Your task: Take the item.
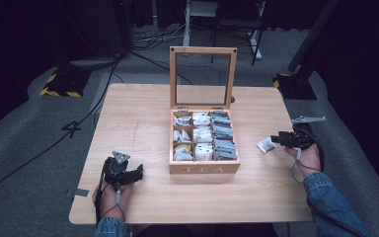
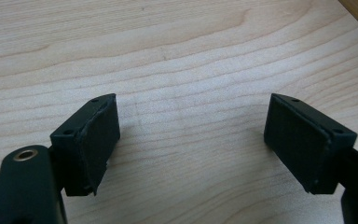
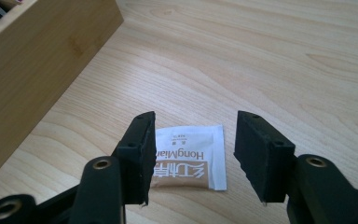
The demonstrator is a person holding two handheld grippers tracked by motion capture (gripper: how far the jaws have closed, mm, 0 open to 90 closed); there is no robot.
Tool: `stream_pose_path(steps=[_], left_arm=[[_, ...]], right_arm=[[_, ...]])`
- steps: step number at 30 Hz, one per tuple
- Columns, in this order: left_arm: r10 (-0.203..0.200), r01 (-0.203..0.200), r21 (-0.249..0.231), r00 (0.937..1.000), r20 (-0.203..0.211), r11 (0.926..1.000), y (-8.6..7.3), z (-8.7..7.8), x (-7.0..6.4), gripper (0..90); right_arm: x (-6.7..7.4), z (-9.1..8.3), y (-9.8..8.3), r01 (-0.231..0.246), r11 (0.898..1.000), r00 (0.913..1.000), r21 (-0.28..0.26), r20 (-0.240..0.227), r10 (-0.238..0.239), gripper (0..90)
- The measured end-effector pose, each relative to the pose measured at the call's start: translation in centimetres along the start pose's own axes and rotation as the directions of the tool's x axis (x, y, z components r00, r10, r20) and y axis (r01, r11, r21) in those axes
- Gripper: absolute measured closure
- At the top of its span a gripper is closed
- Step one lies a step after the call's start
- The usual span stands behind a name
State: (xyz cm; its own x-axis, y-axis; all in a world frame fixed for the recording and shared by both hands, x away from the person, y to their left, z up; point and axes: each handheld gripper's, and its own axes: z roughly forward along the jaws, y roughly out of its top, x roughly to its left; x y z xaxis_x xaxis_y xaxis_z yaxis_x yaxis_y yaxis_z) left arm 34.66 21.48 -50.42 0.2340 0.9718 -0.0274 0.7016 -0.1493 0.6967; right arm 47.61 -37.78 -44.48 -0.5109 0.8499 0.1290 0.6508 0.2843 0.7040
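Tea box [image 1: 205,168] standing lid-up at table centre, 9 compartments showing. Right gripper [image 3: 193,140], jaws spread and empty, hovering over a tea sachet [image 3: 191,161] lying flat right of the box, likely just out or awaiting pickup. Left gripper [image 2: 191,135] released, idling left of the box.

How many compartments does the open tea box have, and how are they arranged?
9. The box holds a grid of three columns and three rows: left, middle and right, each running from the hinged lid to the front wall. All hold sachets. None seems hidden.
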Motion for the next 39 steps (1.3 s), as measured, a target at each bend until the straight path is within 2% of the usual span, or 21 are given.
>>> stream_pose_path(steps=[2,5,6,9,10,12,15,16,17,18,20,24,28,32,33,39], left_arm=[[0.0,0.0,0.0,1.0,0.0,1.0,0.0,0.0,0.0,18.8],[0.0,0.0,0.0,1.0,0.0,1.0,0.0,0.0,0.0,18.8],[0.0,0.0,0.0,1.0,0.0,1.0,0.0,0.0,0.0,18.8],[0.0,0.0,0.0,1.0,0.0,1.0,0.0,0.0,0.0,18.8],[0.0,0.0,0.0,1.0,0.0,1.0,0.0,0.0,0.0,18.8],[0.0,0.0,0.0,1.0,0.0,1.0,0.0,0.0,0.0,18.8],[0.0,0.0,0.0,1.0,0.0,1.0,0.0,0.0,0.0,18.8],[0.0,0.0,0.0,1.0,0.0,1.0,0.0,0.0,0.0,18.8],[0.0,0.0,0.0,1.0,0.0,1.0,0.0,0.0,0.0,18.8],[0.0,0.0,0.0,1.0,0.0,1.0,0.0,0.0,0.0,18.8],[0.0,0.0,0.0,1.0,0.0,1.0,0.0,0.0,0.0,18.8],[0.0,0.0,0.0,1.0,0.0,1.0,0.0,0.0,0.0,18.8],[0.0,0.0,0.0,1.0,0.0,1.0,0.0,0.0,0.0,18.8],[0.0,0.0,0.0,1.0,0.0,1.0,0.0,0.0,0.0,18.8],[0.0,0.0,0.0,1.0,0.0,1.0,0.0,0.0,0.0,18.8],[0.0,0.0,0.0,1.0,0.0,1.0,0.0,0.0,0.0,18.8]], right_arm=[[0.1,-0.1,0.1,0.006,1.0,1.0,-0.008,-0.003,-0.006,48.6],[0.8,-1.2,0.6,0.047,0.998,0.9988,-0.039,-0.011,-0.048,47.4],[0.8,-1.2,0.6,0.047,0.998,0.9988,-0.039,-0.011,-0.048,47.4],[1.9,-2.6,1.3,0.094,0.993,0.995,-0.076,-0.027,-0.096,46.0],[1.9,-2.6,1.3,0.094,0.993,0.995,-0.076,-0.027,-0.096,46.0],[3.0,-3.4,1.6,0.123,0.987,0.9907,-0.099,-0.046,-0.128,45.2],[4.2,-4.1,1.7,0.144,0.983,0.9857,-0.111,-0.072,-0.153,44.3],[4.2,-4.1,1.7,0.144,0.983,0.9857,-0.111,-0.072,-0.153,44.3],[5.0,-4.4,1.7,0.165,0.979,0.9801,-0.12,-0.091,-0.176,43.7],[5.0,-4.4,1.7,0.165,0.979,0.9801,-0.12,-0.091,-0.176,43.7],[6.2,-4.9,1.6,0.192,0.972,0.9707,-0.132,-0.12,-0.208,43.5],[7.6,-5.6,1.2,0.199,0.967,0.9616,-0.161,-0.158,-0.224,43.7],[8.7,-6.3,0.5,0.189,0.965,0.9543,-0.18,-0.198,-0.224,43.5],[9.4,-6.6,-0.2,0.185,0.963,0.9513,-0.193,-0.211,-0.225,43.2],[10.1,-6.8,-0.8,0.197,0.961,0.9499,-0.196,-0.205,-0.236,43.0],[12.0,-6.6,-2.3,0.231,0.953,0.9353,-0.196,-0.226,-0.273,42.5]])
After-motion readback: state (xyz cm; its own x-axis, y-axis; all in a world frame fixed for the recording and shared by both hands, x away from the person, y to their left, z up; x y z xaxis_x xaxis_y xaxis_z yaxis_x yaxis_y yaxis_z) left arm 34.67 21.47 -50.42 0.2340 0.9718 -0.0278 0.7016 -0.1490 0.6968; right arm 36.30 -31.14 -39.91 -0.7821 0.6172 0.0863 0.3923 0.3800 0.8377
